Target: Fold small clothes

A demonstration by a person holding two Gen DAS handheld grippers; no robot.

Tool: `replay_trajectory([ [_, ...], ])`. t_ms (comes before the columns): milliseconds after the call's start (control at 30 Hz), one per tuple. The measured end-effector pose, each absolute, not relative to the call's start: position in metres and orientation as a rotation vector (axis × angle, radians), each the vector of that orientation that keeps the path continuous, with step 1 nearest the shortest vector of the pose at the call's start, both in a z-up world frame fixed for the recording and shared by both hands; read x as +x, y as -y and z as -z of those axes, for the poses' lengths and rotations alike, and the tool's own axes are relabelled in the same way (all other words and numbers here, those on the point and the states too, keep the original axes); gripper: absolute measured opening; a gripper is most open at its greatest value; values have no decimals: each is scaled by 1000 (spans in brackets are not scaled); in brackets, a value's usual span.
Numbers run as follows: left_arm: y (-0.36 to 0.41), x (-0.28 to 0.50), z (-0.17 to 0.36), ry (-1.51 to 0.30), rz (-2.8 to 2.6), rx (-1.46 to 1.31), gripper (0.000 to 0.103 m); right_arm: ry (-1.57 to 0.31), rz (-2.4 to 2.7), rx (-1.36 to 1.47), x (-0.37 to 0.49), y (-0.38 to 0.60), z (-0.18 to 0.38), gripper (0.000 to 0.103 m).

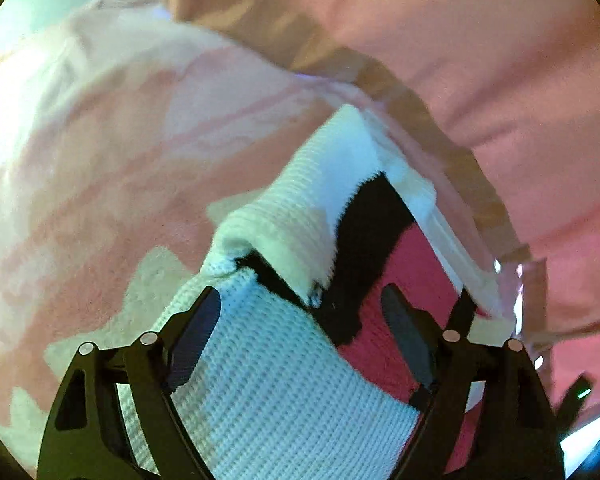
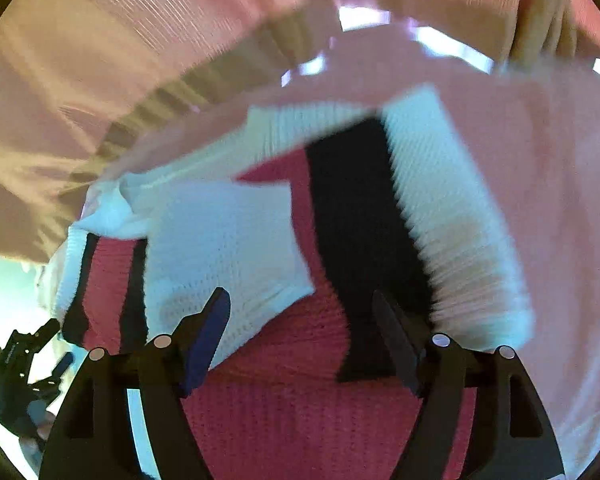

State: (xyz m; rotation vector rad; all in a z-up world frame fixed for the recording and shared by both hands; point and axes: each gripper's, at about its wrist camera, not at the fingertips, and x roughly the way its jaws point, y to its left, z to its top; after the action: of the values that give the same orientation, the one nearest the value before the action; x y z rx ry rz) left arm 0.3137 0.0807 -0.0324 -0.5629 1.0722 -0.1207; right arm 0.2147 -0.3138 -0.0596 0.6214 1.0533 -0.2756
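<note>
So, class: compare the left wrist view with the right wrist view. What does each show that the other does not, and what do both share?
Only the left wrist view shows the open left gripper up close, over the garment's white panel, and a pale patch on the pink bedding. Only the right wrist view shows the open right gripper up close, over the red panel. Both show the white, black and red knit garment, with neither gripper clamping it.

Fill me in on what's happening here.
A person holding a gripper in each hand is folding a small knit garment, white, black and pink-red, on a pink cloth surface. The left gripper and right gripper both stand open above the garment, gripping nothing. One white part is already folded over.
</note>
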Motion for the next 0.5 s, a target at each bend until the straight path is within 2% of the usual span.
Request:
replay_trajectory([
  [33, -86, 317, 35, -1074, 108, -598, 80, -1050, 271, 628, 216, 311, 63, 59],
  [100, -94, 321, 38, -1067, 102, -642, 79, -1043, 272, 562, 221, 301, 63, 24],
  [133, -96, 323, 39, -1065, 97, -652, 78, -1047, 256, 542, 225, 296, 63, 10],
  [200, -96, 327, 40, -1062, 102, -651, 76, -1022, 255, 515, 229, 288, 53, 10],
  [233, -94, 328, 40, -1058, 111, -645, 70, -1000, 241, 503, 231, 284, 43, 9],
  [267, -92, 331, 38, -1046, 127, -622, 52, -957, 209, 496, 232, 279, 24, 9],
  [300, -91, 333, 38, -1040, 133, -610, 28, -926, 183, 499, 232, 278, 9, 9],
  [333, -91, 335, 36, -1026, 143, -611, 17, -892, 152, 500, 233, 274, -9, 8],
  [400, -99, 335, 23, -962, 146, -659, 12, -803, 80, 475, 231, 264, -54, 7],
  [500, -115, 330, 1, -857, 154, -746, 11, -672, 11, 389, 221, 249, -109, 6],
])
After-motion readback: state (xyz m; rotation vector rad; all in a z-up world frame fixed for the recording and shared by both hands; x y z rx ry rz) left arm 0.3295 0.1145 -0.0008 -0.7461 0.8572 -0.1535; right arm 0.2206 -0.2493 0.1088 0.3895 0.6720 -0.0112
